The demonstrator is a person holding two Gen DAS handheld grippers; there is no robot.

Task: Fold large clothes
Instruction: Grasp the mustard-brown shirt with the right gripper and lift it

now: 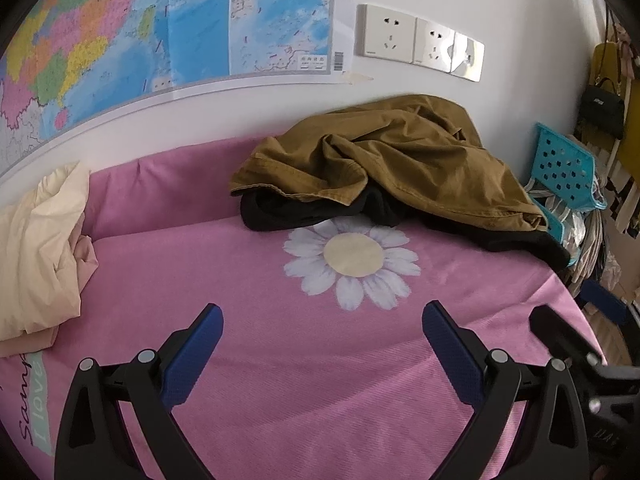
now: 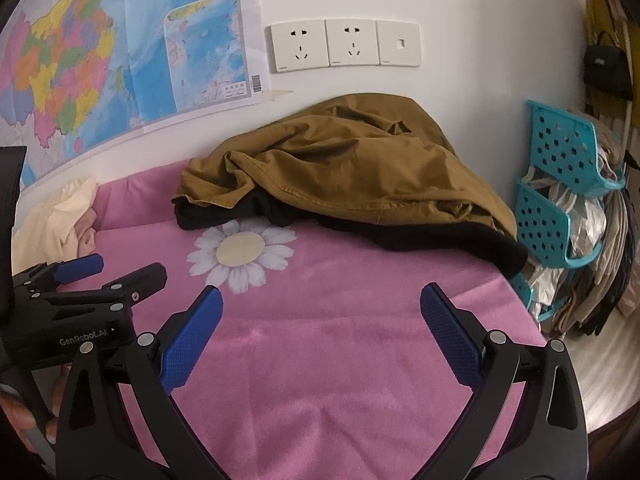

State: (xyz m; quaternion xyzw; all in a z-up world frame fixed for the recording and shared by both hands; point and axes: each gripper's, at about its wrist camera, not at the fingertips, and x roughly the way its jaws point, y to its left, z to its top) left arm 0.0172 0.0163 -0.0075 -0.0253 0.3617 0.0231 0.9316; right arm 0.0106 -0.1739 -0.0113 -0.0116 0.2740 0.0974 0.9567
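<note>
A crumpled mustard-brown garment (image 1: pixel 400 160) (image 2: pixel 340 168) lies heaped on a black garment (image 1: pixel 288 212) (image 2: pixel 420 236) at the far side of the pink bed (image 1: pixel 320 360) (image 2: pixel 340 360), against the wall. My left gripper (image 1: pixel 322 312) is open and empty, low over the sheet, short of the daisy print (image 1: pixel 352 260). My right gripper (image 2: pixel 320 296) is open and empty, also over bare sheet in front of the pile. The left gripper shows from the side in the right wrist view (image 2: pixel 120 272).
A cream bedding bundle (image 1: pixel 40 248) (image 2: pixel 56 216) sits at the left. A teal perforated rack (image 1: pixel 564 168) (image 2: pixel 560 184) with bags stands past the bed's right edge. A wall map (image 1: pixel 120 40) and sockets (image 2: pixel 344 44) hang behind. A black handbag (image 2: pixel 604 64) hangs at far right.
</note>
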